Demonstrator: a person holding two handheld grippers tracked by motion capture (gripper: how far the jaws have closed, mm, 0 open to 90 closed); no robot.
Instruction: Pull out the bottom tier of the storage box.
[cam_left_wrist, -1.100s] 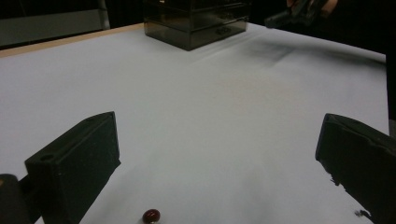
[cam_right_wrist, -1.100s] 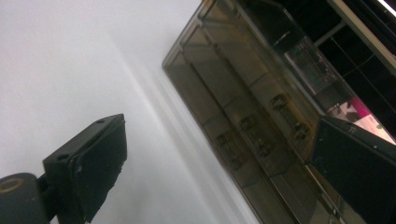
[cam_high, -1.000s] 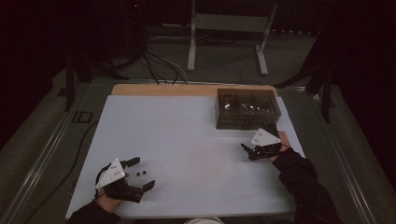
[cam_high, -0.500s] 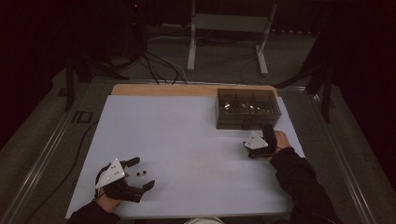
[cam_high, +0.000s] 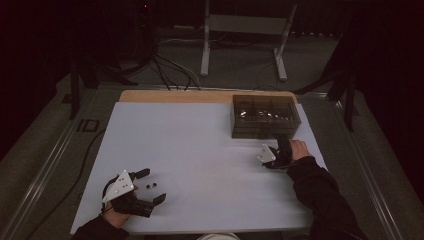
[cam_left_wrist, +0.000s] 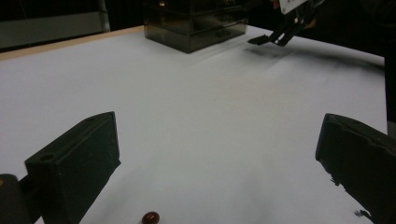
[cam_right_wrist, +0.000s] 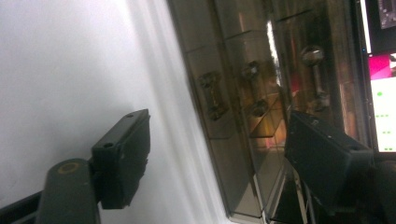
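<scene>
The high camera is looking forward and down over my whole white table from above. My left gripper's camera is sitting low, facing across the table toward the smoky drawer box; my right gripper's, seemingly rolled sideways, is looking at that box close up.
</scene>
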